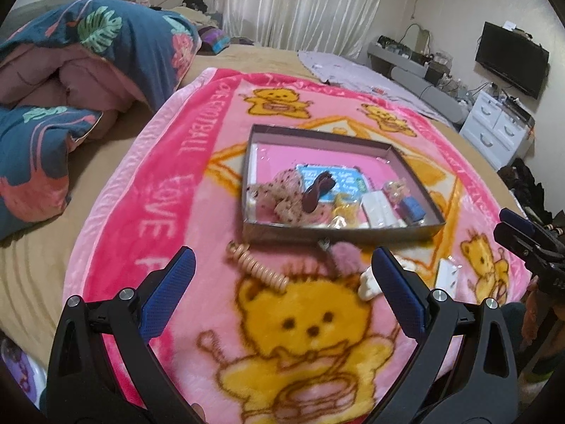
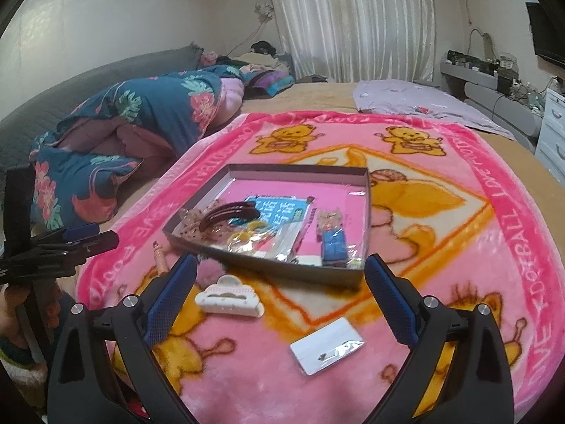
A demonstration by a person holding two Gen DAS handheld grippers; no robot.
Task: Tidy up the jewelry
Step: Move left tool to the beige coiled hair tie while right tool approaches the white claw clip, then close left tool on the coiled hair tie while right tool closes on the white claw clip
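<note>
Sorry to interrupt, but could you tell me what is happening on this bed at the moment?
A person holding a gripper in each hand is sorting hair accessories and jewelry into a shallow box on a pink bear blanket. Both the left gripper and the right gripper are open and hold nothing. A dark brown clip and some packets already lie in the box. Outside it, on the blanket, lie a white claw clip, a beaded spiral tie, a pink pom-pom and a small white card.

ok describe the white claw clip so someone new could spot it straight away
On the pink bear blanket, look just in front of the near wall of the shallow dark box. The white claw clip lies there on the blanket, outside the box, arched with a scalloped top, unlike the flat white card to its right.
</note>
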